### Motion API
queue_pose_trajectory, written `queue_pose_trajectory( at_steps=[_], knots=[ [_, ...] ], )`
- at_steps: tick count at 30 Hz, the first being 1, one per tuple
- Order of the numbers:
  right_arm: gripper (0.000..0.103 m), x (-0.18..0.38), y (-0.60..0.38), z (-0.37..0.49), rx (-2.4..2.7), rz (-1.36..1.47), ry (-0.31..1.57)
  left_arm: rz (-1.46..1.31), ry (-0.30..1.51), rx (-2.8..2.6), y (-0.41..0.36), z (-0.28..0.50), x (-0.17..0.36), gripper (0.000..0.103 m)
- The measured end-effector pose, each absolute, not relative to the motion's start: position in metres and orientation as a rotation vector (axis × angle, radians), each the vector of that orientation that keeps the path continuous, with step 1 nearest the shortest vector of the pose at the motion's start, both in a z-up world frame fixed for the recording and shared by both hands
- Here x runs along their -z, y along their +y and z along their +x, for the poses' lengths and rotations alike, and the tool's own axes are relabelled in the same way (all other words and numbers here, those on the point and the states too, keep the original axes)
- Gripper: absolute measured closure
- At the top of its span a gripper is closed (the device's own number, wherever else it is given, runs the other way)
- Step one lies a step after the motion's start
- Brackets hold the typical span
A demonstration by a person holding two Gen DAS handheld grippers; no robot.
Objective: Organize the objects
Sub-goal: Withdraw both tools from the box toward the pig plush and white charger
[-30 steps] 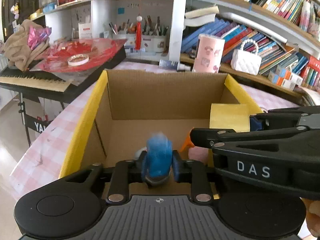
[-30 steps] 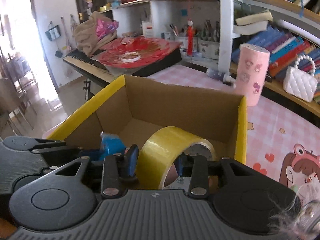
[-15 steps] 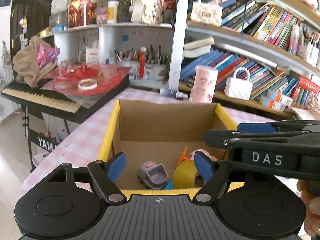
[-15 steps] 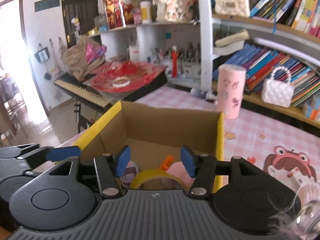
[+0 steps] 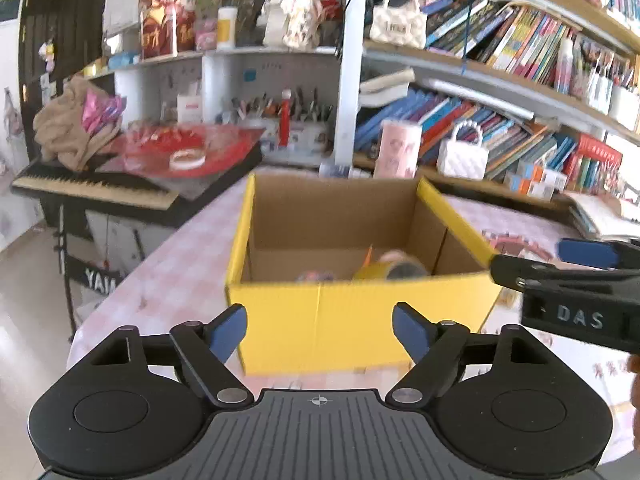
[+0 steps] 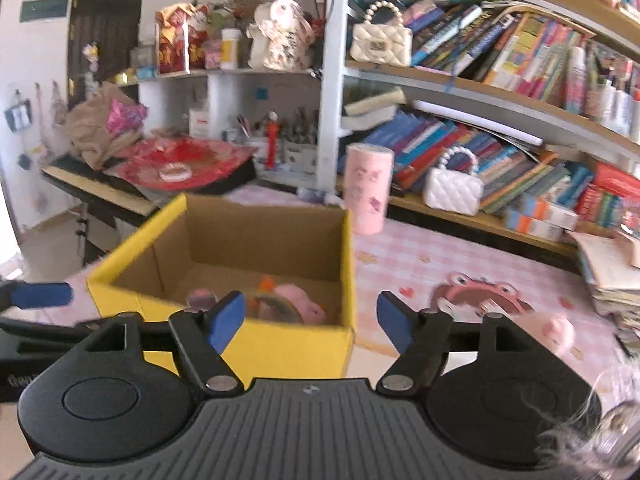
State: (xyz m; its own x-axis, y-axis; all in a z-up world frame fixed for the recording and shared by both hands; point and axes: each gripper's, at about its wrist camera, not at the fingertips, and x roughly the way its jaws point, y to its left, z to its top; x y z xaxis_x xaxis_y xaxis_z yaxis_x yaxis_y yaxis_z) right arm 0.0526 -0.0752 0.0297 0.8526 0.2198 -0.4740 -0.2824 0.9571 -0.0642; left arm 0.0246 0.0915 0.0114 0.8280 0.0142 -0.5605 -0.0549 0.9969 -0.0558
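Observation:
A yellow cardboard box [image 5: 360, 320] stands open-topped on the pink checked table, just beyond both grippers. Inside lie a yellow tape roll [image 5: 384, 270], a small blurred toy [image 5: 316, 277], a pink thing [image 6: 300, 300] and an orange piece [image 6: 266, 282]. My left gripper [image 5: 320, 332] hangs in front of the box's near wall, its jaws opening with nothing between them. My right gripper [image 6: 311, 318] is at the box's near right corner, jaws also opening and empty. One of its blue fingertips [image 5: 588, 254] shows at the right of the left wrist view.
A pink cylinder [image 6: 368, 188] and a white handbag [image 6: 452, 188] stand behind the box by the bookshelf. A pink frog-face item [image 6: 476, 296] lies on the tablecloth [image 6: 420, 252] to the right. A keyboard [image 5: 92, 190] stands left of the table; stacked books [image 6: 612, 272] at far right.
The left gripper let go of the blue toy and the right gripper let go of the tape roll inside the box. Both opened and drew back out to the box's near side.

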Motion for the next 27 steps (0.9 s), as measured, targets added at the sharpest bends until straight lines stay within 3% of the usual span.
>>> queue_pose_trajectory(
  at_steps=[10, 27],
  knots=[
    [0.023, -0.002, -0.084, 0.005, -0.145, -0.178, 0.563, -0.011, 0.684, 0.042, 0.079, -0.008, 0.009, 0.019],
    [0.020, 0.014, -0.120, -0.052, 0.014, -0.126, 0.636, 0.030, 0.741, 0.212, 0.041, -0.030, 0.021, 0.018]
  ],
)
